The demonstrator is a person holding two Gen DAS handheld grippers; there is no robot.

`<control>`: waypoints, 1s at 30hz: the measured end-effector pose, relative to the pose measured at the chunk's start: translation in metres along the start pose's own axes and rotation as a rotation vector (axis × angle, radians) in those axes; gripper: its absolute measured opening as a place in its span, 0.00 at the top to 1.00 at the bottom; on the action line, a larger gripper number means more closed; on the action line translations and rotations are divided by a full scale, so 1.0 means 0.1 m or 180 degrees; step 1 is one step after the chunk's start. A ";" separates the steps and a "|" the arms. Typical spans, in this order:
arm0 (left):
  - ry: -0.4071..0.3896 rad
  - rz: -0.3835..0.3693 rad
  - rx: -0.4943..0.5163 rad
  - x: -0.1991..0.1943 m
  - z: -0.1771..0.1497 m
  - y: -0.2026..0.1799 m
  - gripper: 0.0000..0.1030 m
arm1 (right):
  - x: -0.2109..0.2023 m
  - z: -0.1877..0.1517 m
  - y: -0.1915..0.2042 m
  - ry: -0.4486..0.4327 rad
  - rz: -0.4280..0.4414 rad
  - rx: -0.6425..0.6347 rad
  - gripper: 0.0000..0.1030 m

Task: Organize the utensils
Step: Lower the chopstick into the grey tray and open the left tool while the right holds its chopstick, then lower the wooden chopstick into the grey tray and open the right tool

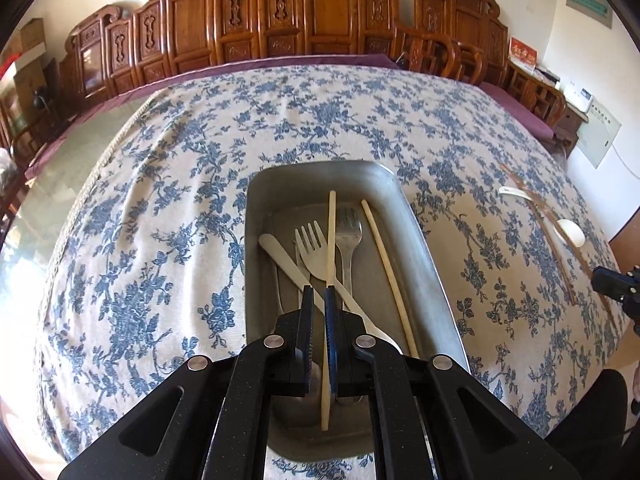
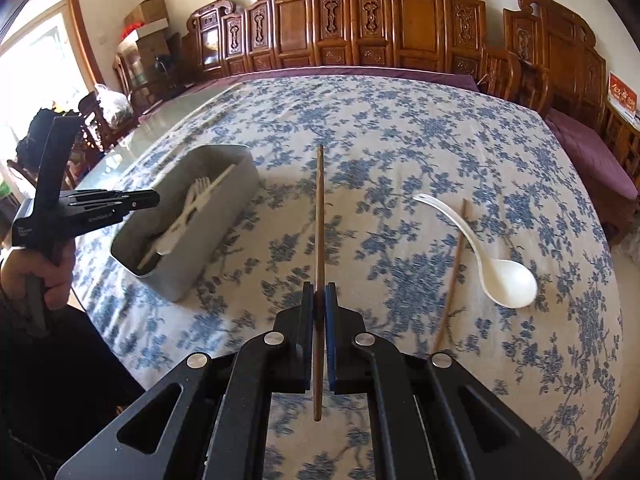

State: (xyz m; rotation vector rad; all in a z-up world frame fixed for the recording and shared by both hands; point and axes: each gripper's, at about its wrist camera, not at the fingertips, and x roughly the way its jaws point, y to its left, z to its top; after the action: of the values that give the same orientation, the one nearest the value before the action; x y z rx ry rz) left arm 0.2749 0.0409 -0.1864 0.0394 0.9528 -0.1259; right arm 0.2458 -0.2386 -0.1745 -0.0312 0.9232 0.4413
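Note:
My left gripper (image 1: 319, 294) is shut on a pale chopstick (image 1: 331, 236) and hangs over the metal tray (image 1: 420, 220). Inside the tray lie a second pale chopstick (image 1: 386, 264), a cream fork (image 1: 314, 248), a steel fork (image 1: 349, 236) and a cream-handled utensil (image 1: 286, 262). My right gripper (image 2: 319, 291) is shut on a brown chopstick (image 2: 319, 208) above the floral cloth. Another brown chopstick (image 2: 454, 276) and a white spoon (image 2: 500, 276) lie on the cloth to its right. In the right wrist view the left gripper (image 2: 150, 199) is over the tray (image 2: 224, 240).
A blue floral tablecloth (image 1: 200, 152) covers the table, with a glass edge (image 1: 32, 208) bare on the left. Carved wooden chairs (image 1: 280, 12) line the far side. A person's hand (image 2: 52, 276) grips the left tool's handle.

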 end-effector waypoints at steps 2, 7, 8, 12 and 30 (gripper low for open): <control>-0.0020 -0.0029 0.0011 -0.04 0.00 0.02 0.96 | 0.02 0.03 0.08 -0.0003 0.0046 0.0006 0.94; -0.0113 -0.0050 0.0055 -0.14 0.01 0.05 0.96 | 0.13 0.14 0.37 0.0004 0.0182 0.0001 0.94; -0.0131 -0.0072 0.0050 -0.17 0.02 0.06 0.96 | 0.16 0.17 0.45 0.0006 0.0219 -0.0003 0.94; -0.0211 -0.0081 0.0057 -0.25 0.04 0.11 0.96 | 0.27 0.28 0.67 0.0012 0.0338 0.0010 0.94; -0.0335 0.0008 -0.0116 -0.31 0.14 0.45 0.96 | 0.84 0.61 1.41 0.0189 0.0469 -0.0001 0.94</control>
State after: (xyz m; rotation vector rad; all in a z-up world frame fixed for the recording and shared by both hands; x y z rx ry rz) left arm 0.2744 0.0868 -0.1539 0.0002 0.8497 -0.1072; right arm 0.2824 -0.0678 -0.1797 0.0238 0.9876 0.5798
